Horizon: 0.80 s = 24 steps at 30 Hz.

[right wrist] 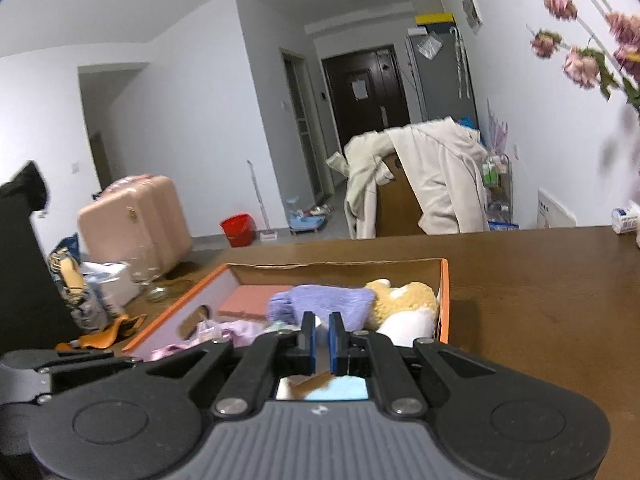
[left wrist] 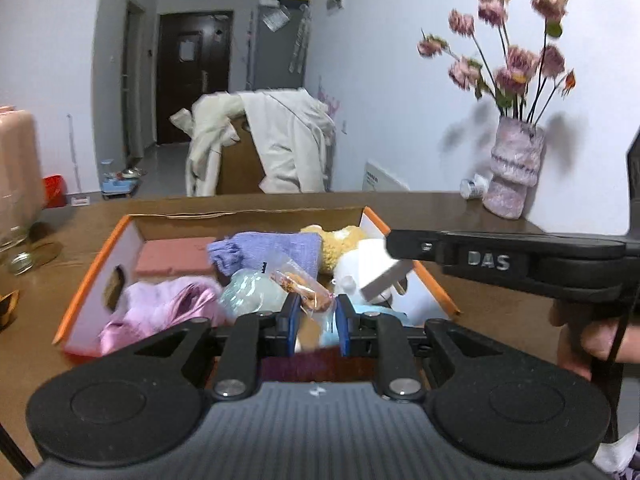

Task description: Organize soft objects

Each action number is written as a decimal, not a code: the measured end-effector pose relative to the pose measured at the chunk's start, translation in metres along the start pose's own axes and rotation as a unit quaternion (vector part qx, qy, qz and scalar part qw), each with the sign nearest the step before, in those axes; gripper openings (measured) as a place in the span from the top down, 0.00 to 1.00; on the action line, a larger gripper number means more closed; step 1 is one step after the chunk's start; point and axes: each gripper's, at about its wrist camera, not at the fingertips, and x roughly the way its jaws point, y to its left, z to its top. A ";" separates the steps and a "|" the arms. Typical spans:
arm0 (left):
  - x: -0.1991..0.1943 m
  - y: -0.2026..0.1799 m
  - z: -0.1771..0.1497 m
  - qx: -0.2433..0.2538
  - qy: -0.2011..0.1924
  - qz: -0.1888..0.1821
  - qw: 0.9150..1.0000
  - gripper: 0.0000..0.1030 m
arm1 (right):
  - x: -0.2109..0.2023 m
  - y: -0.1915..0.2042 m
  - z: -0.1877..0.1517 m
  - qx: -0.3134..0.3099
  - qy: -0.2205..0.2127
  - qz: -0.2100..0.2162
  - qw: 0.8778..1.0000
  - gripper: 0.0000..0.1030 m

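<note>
An orange-edged cardboard box (left wrist: 92, 268) on the brown table holds soft things: a purple knit sock (left wrist: 264, 254), a pink satin cloth (left wrist: 160, 312), a pale green pouch (left wrist: 244, 292), a yellow and white plush toy (left wrist: 352, 248) and a pink block (left wrist: 176, 258). My left gripper (left wrist: 316, 312) hovers over the box's near side, its jaws narrowly apart around a small clear packet with orange contents (left wrist: 304, 284). My right gripper (right wrist: 322, 334) hangs over the box (right wrist: 444, 300) with jaws nearly closed and nothing visible between them; its body crosses the left wrist view (left wrist: 500, 260).
A pink vase of dried roses (left wrist: 516, 168) stands on the table's far right by the wall, with a small white bottle (left wrist: 474, 188) beside it. A glass jar and lid (left wrist: 20, 260) sit at the left. Beyond the table stands a chair draped with a cream jacket (left wrist: 276, 144).
</note>
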 end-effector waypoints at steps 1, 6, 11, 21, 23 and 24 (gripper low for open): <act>0.013 0.002 0.003 0.003 0.007 -0.002 1.000 0.81 | 0.011 -0.003 0.002 0.003 0.003 -0.002 1.000 0.94; 0.054 0.013 0.004 0.002 0.036 -0.030 0.999 0.78 | 0.062 -0.020 -0.001 0.036 0.025 -0.013 0.999 0.86; 0.064 0.021 -0.002 0.004 0.039 -0.030 0.999 0.60 | 0.079 -0.027 -0.012 0.052 0.036 -0.024 0.998 0.79; -0.008 0.054 0.017 -0.028 -0.011 0.017 0.999 0.60 | 0.018 -0.010 0.007 0.031 -0.010 -0.031 0.999 0.62; -0.033 0.060 0.016 -0.032 -0.021 0.032 0.999 0.59 | -0.003 0.000 0.007 0.021 -0.019 -0.029 0.999 0.59; -0.044 0.062 0.015 -0.036 -0.025 0.038 0.998 0.58 | -0.013 0.003 0.006 0.016 -0.022 -0.027 0.999 0.54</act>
